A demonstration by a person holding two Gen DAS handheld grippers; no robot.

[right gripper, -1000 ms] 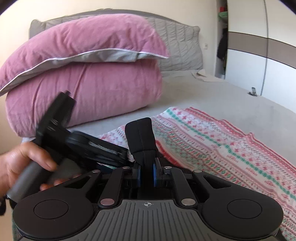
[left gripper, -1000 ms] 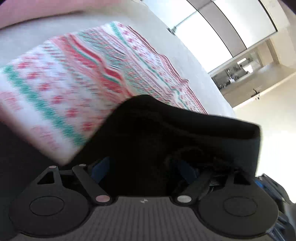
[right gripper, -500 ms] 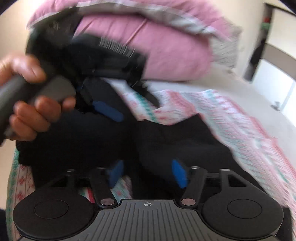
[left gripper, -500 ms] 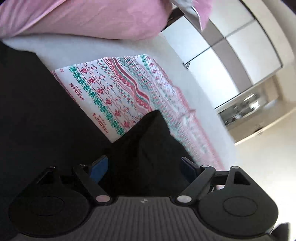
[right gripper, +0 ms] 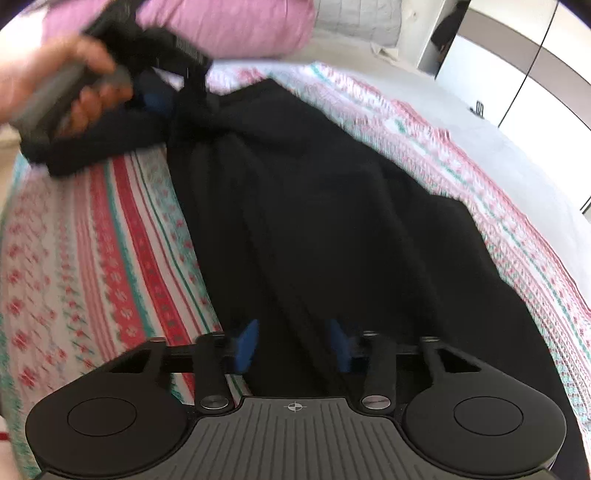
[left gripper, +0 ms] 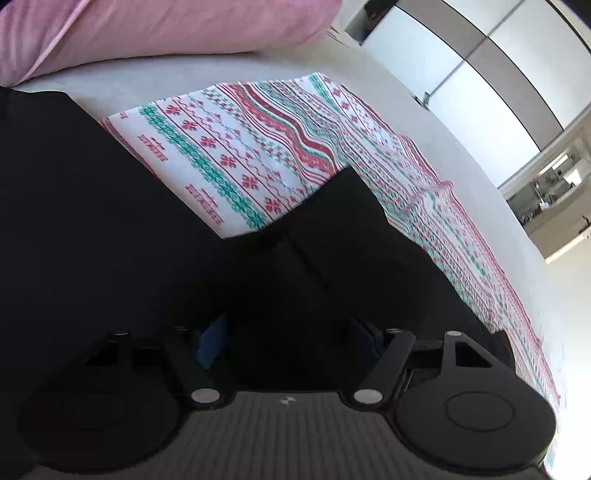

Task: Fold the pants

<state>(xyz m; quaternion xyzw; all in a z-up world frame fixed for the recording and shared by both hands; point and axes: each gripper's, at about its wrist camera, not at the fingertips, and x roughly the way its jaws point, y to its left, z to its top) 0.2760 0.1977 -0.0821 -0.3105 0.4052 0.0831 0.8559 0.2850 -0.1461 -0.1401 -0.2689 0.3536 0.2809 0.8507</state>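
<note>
The patterned blanket (right gripper: 92,240) covers the bed, and the black pants (right gripper: 314,206) lie spread across it, reaching from one tool to the other. The right gripper (right gripper: 291,341) has its jaws apart with cloth lying between them; the left gripper (left gripper: 288,338) seems likewise parted, though dark fabric obscures it. With neither clamped, a lift could miss the 2 layers and leave the fold crooked.

A patterned blanket (left gripper: 236,162) with red, green and white bands lies spread over the grey bed (left gripper: 424,122), reaching its near edge. A pink pillow (left gripper: 166,33) rests at the bed's head. White wardrobe doors (right gripper: 517,81) crossed by a grey stripe stand beyond the bed's far side.
</note>
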